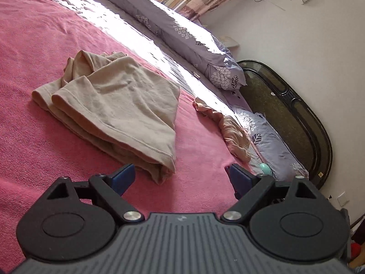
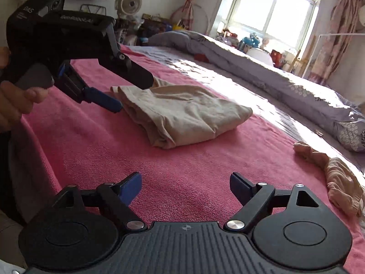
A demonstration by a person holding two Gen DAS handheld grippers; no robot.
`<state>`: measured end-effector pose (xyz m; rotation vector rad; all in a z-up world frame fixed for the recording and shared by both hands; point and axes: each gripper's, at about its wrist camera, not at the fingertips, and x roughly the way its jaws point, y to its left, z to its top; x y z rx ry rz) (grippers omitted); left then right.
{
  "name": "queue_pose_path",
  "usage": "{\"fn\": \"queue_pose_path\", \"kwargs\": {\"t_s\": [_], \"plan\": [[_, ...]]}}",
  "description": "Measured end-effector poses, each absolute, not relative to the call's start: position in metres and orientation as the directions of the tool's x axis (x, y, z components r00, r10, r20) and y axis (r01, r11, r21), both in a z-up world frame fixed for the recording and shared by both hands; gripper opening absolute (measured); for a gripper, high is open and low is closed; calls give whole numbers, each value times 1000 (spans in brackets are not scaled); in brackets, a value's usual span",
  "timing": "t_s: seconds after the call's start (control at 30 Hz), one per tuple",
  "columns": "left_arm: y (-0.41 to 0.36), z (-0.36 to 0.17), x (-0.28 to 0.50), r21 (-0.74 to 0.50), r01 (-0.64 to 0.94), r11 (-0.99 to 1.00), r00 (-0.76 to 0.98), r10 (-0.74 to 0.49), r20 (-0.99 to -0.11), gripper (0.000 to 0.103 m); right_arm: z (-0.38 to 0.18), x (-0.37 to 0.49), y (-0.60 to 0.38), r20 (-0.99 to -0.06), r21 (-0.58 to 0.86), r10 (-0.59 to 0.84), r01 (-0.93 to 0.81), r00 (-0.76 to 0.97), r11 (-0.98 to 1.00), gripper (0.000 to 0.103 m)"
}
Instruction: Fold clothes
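Observation:
A beige garment point(image 1: 114, 105) lies roughly folded on the pink bed cover point(image 1: 34, 68). My left gripper point(image 1: 180, 173) hovers just short of its near corner, open, with nothing between the blue pads. In the right wrist view the same garment point(image 2: 182, 116) lies mid-bed, and the left gripper point(image 2: 133, 97), held by a hand point(image 2: 13, 100), reaches toward its left edge without touching it. My right gripper point(image 2: 186, 180) is open over bare pink cover point(image 2: 91, 141), well short of the garment. A crumpled pinkish-beige garment point(image 1: 232, 134) point(image 2: 337, 178) lies by the bed's right edge.
A rolled grey patterned quilt point(image 1: 182, 34) point(image 2: 273, 77) runs along the far side of the bed. A dark headboard point(image 1: 285, 118) and a pillow point(image 1: 269, 137) stand at the right. A window point(image 2: 273, 6) and cluttered shelves lie beyond.

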<state>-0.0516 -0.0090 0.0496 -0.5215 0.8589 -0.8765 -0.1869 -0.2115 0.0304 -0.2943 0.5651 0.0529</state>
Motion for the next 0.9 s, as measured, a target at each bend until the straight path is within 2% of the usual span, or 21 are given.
{"fn": "queue_pose_path", "kwargs": {"t_s": [0.13,0.27,0.33,0.5,0.67,0.77,0.8,0.83,0.9], "plan": [[-27,41,-34,-755,346,557,366,-821,-438,90,30,-193,-215,-484,-270,-76,-66,872,960,87],[-31,26,-8,-843,194,502,359,-836,-415,89,22,-192,-196,-337,-508,-183,-15,924,861,87],[-30,19,2,-871,121,477,351,-841,-412,87,16,-181,-186,-293,-588,-214,1,932,809,87],[-29,12,12,-881,40,472,350,-832,-430,69,12,-151,-166,-285,-568,-186,-9,940,823,87],[-26,17,13,-885,51,463,342,-840,-421,67,5,-132,-143,-259,-569,-175,-4,950,822,87],[-25,22,16,-893,59,446,345,-849,-401,67,-1,-118,-136,-283,-557,-195,4,939,831,78],[-26,24,17,-893,64,445,345,-850,-399,67,-2,-114,-136,-299,-543,-198,4,934,840,66],[-26,24,18,-893,66,445,344,-850,-398,67,-3,-110,-135,-312,-530,-203,7,928,848,60],[-27,26,20,-893,70,445,340,-852,-397,67,-5,-103,-135,-321,-510,-223,30,920,860,60]]}}
